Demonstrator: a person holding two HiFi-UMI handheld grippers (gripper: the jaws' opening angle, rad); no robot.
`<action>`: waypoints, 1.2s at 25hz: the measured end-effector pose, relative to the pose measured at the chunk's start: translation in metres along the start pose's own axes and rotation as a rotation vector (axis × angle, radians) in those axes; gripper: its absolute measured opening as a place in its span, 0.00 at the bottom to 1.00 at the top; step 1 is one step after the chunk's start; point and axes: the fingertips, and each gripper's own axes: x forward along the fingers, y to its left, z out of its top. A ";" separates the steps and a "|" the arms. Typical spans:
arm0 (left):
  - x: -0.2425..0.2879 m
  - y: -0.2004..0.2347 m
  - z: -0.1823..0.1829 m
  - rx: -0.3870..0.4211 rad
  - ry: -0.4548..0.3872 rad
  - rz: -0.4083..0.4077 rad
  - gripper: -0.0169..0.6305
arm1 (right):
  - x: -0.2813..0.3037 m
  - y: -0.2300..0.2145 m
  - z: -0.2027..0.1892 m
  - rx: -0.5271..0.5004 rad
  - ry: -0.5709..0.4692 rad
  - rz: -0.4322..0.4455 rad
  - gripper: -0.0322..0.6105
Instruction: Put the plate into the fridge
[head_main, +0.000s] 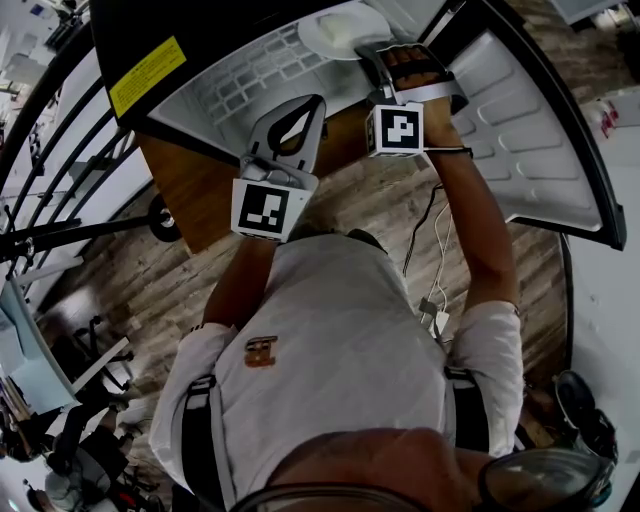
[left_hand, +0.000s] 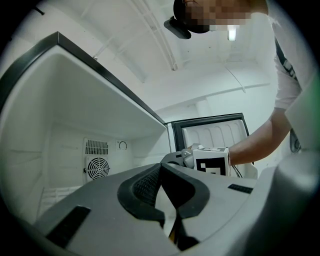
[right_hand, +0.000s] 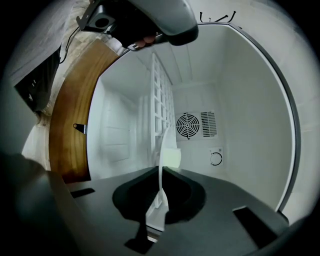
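Observation:
In the head view the white plate (head_main: 343, 30) sits just inside the open fridge (head_main: 250, 85), over its wire shelf. My right gripper (head_main: 380, 55) is shut on the plate's near rim. The right gripper view has the plate (right_hand: 161, 160) edge-on between the jaws of that gripper (right_hand: 161, 175), with the fridge's back wall and fan (right_hand: 189, 125) beyond it. My left gripper (head_main: 305, 108) hangs in front of the fridge opening, left of the plate; it is shut with nothing in it (left_hand: 161, 170). The right gripper's marker cube (left_hand: 211, 160) shows past the left jaws.
The fridge door (head_main: 540, 130) stands swung open on the right. A wooden cabinet side (head_main: 190, 190) borders the fridge on the left. A yellow label (head_main: 147, 75) is on the fridge's dark top. Cables (head_main: 435, 230) trail over the wood floor.

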 end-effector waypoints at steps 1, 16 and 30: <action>0.000 0.000 -0.001 -0.001 0.001 0.001 0.05 | 0.001 0.003 0.000 0.007 0.001 0.014 0.11; 0.003 0.002 -0.009 -0.021 0.013 0.002 0.05 | 0.001 0.011 -0.002 0.055 -0.012 0.070 0.11; 0.001 -0.002 -0.014 -0.047 0.010 0.008 0.05 | -0.005 0.017 -0.002 0.053 -0.010 0.081 0.14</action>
